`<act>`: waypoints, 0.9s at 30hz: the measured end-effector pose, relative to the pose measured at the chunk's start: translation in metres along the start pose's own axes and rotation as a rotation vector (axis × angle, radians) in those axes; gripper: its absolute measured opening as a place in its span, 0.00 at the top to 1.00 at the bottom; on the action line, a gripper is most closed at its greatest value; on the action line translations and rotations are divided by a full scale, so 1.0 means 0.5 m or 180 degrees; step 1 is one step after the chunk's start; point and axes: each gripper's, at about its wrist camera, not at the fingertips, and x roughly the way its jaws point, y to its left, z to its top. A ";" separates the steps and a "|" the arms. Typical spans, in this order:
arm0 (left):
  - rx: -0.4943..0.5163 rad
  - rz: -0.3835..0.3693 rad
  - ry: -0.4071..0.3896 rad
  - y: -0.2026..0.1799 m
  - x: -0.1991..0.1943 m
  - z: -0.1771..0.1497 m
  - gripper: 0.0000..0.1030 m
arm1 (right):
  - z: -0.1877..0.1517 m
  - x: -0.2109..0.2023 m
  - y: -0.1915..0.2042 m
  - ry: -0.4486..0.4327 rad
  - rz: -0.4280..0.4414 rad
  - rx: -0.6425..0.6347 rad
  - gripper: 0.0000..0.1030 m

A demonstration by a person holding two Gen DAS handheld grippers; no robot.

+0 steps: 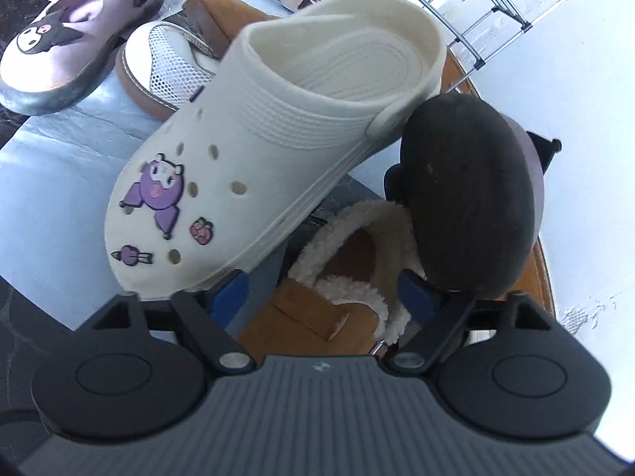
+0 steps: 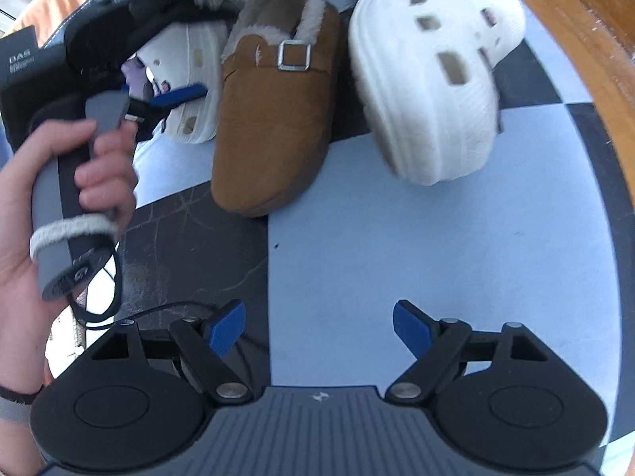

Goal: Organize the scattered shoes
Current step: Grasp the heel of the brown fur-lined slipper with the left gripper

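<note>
Floor (image 2: 436,258): checkered tiles, wooden edge (image 2: 575,39).
Shoes: one cream clog (image 1: 278,139), one brown slipper (image 2: 274,127), one white clog (image 2: 432,79), piled close.
Left gripper (image 1: 321,297): fingers apart, empty, above slipper.
Right gripper (image 2: 317,325): fingers apart, empty.
Rack (image 1: 496,0): behind.

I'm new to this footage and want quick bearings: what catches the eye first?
In the left wrist view, a cream clog with purple cartoon charms fills the middle, tilted over a fleece-lined brown slipper. In the right wrist view, the open right gripper hangs over checkered floor, facing the slipper and a white clog.
</note>
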 end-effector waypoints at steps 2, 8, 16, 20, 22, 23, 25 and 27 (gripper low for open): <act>0.0073 0.0068 0.0035 -0.004 0.009 -0.004 0.16 | -0.003 0.003 0.003 -0.0013 0.0001 0.0019 0.20; -0.0289 0.0088 0.0328 0.010 0.070 0.003 0.06 | -0.013 -0.005 0.000 -0.0088 -0.0083 0.0049 0.20; 0.0088 0.0689 0.0478 -0.021 0.091 -0.035 0.56 | -0.025 -0.014 0.021 -0.0010 -0.0096 -0.0065 0.20; 0.0211 0.0844 0.0216 0.003 0.025 -0.077 0.65 | -0.028 -0.017 0.014 -0.0015 -0.0132 0.0004 0.20; 0.0249 0.0842 0.0137 0.018 -0.010 -0.097 0.66 | -0.029 -0.018 0.013 -0.0024 -0.0148 0.0022 0.20; 0.0243 0.0819 0.0125 0.027 -0.026 -0.106 0.67 | -0.029 -0.019 0.014 -0.0026 -0.0151 0.0034 0.20; 0.0204 0.0729 0.0123 0.058 -0.077 -0.128 0.67 | -0.030 -0.020 0.017 -0.0024 -0.0140 0.0046 0.20; 0.0163 0.0715 0.0103 0.078 -0.114 -0.136 0.67 | -0.033 -0.021 0.031 -0.0014 -0.0103 0.0035 0.20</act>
